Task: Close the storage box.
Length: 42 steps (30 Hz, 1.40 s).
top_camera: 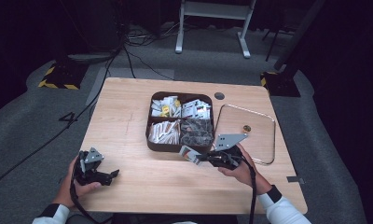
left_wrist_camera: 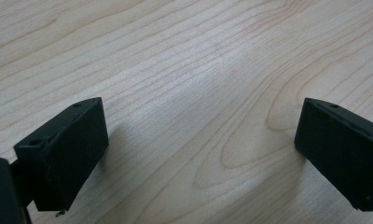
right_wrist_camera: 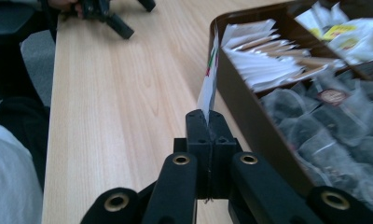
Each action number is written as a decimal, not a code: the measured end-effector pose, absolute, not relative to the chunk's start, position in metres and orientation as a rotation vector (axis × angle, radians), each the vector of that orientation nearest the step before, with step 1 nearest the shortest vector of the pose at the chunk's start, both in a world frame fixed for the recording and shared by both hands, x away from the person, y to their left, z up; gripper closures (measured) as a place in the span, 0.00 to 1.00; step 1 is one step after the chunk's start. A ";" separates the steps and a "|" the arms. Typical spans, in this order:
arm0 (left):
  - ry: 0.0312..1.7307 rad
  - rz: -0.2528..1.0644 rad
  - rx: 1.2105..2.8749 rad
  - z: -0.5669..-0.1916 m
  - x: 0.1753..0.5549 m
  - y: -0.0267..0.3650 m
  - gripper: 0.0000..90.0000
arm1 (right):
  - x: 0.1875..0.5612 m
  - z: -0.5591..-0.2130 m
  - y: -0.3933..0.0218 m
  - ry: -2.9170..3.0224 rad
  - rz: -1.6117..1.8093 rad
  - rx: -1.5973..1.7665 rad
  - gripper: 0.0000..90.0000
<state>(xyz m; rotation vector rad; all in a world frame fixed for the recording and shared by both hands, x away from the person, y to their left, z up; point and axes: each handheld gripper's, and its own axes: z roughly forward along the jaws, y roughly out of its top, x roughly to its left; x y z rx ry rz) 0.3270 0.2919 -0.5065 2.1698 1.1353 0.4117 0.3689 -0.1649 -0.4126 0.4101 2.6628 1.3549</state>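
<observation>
A dark brown four-compartment box [top_camera: 152,122] sits mid-table, holding white packets, paper sachets and dark tea bags. My right gripper [top_camera: 197,157] is shut on a thin white packet [top_camera: 189,154] just outside the box's near wall; in the right gripper view the packet [right_wrist_camera: 208,86] stands edge-on from the pinched jaws of the right gripper [right_wrist_camera: 207,122], beside the box wall [right_wrist_camera: 243,100]. My left gripper [top_camera: 113,175] rests at the table's near left corner, open, with bare wood between its jaws in the left gripper view, where the left gripper [left_wrist_camera: 201,144] points down at the tabletop.
A clear rectangular lid or tray [top_camera: 268,140] with a small gold knob [top_camera: 246,128] lies right of the box. A round grommet [top_camera: 219,95] sits behind it. Bare wood spreads left of the box. Cables and a stand's legs [top_camera: 212,28] are on the floor beyond.
</observation>
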 end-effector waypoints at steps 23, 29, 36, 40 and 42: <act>1.135 0.414 2.172 -0.506 0.327 0.292 0.03 | 0.348 -0.442 -0.146 2.831 1.317 0.341 1.00; 1.136 0.415 2.171 -0.506 0.327 0.292 0.03 | 0.339 -0.450 -0.140 2.883 1.274 0.297 1.00; 1.136 0.415 2.172 -0.506 0.327 0.292 0.03 | 0.334 -0.454 -0.136 2.926 1.256 0.278 0.99; 1.136 0.415 2.171 -0.506 0.327 0.292 0.03 | 0.336 -0.456 -0.137 2.919 1.237 0.291 0.96; 1.136 0.415 2.171 -0.506 0.327 0.292 0.03 | 0.339 -0.456 -0.140 2.910 1.224 0.309 0.93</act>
